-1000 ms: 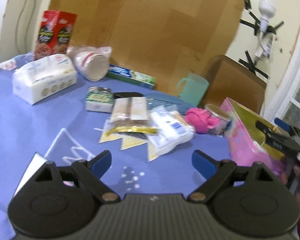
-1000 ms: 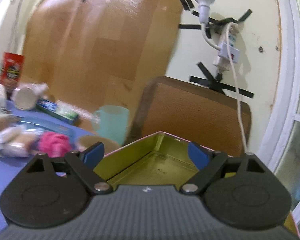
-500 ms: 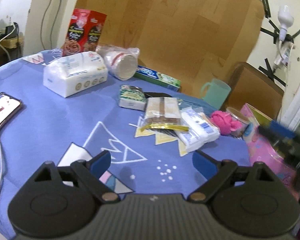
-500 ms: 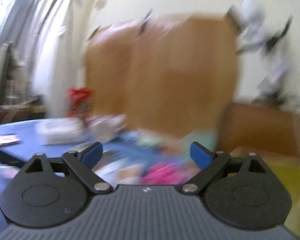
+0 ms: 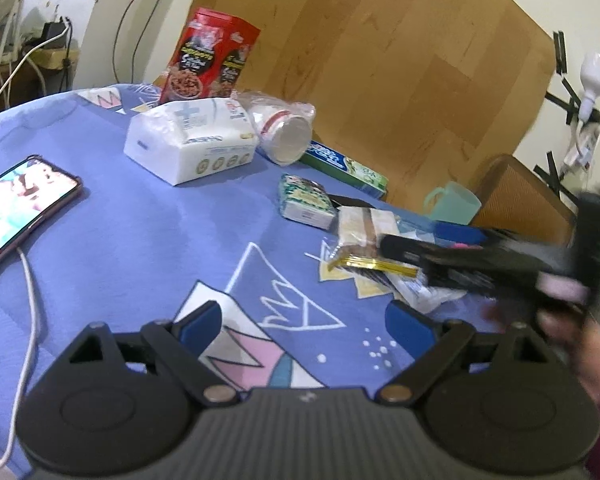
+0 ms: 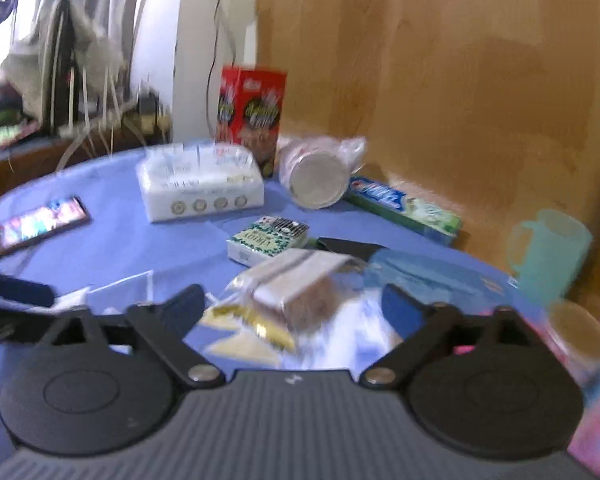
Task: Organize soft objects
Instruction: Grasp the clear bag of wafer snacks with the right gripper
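Where blur smears it, right claw [image 5: 432,240] half-hides snack packets [image 5: 364,236].

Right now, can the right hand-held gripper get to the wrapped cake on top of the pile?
Probably yes. The right hand-held gripper is open and aimed at the wrapped cake, which lies on top of the pile of packets with nothing over it. The left hand-held gripper is off to the side.
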### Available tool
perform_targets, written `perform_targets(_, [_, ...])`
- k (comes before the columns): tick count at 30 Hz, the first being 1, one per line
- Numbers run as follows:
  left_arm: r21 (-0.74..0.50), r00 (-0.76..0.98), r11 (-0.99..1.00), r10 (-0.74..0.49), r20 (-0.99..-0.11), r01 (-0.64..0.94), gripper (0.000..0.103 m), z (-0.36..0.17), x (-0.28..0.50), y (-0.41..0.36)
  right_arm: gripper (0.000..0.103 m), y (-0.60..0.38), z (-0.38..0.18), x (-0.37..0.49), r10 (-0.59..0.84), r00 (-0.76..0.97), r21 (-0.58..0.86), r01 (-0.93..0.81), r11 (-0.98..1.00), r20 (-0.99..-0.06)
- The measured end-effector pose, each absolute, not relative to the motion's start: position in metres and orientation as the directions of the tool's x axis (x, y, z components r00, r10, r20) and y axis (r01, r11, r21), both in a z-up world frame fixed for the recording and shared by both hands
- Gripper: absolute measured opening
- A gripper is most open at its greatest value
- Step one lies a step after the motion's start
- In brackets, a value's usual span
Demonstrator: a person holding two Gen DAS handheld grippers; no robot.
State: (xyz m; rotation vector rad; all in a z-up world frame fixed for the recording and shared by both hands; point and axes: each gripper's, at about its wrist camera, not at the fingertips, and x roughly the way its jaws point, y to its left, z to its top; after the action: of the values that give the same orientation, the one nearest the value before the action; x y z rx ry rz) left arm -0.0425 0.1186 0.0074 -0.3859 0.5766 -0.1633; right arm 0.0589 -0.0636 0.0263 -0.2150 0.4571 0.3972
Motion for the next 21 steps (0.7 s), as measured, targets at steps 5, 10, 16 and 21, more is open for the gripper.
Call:
perform_targets(5, [-0.428, 0.840, 0.903, -0.259, -0.477, 0.036, 0.092, 0.007, -0.049, 0.135, 0.079, -0.061, 0.010, 0.110, 0.319, 0.744, -0.051, -0.427, 0.903, -0.588])
perform_targets(10, [-0.451, 0.852, 0.892, -0.256, -0.457, 0.026, 0.092, 0.009, -0.056, 0.147, 0.041, -0.055, 0.022, 0.082, 0.358, 0.750, -0.106, -0.491, 0.864, -0.556])
perform_targets(16, [-0.472, 0.865, 0.882, -0.254, -0.433, 0.023, 0.092, 0.015, -0.061, 0.153, 0.028, -0.006, 0.025, 0.006, 0.384, 0.774, -0.464, -0.617, 0.636, -0.503])
perform_targets(21, [-0.461, 0.873, 0.887, -0.236, -0.428, 0.014, 0.092, 0.018, -0.072, 0.156, 0.053, 0.000, 0.024, -0.018, 0.457, 0.748, -0.405, -0.652, 0.641, -0.481])
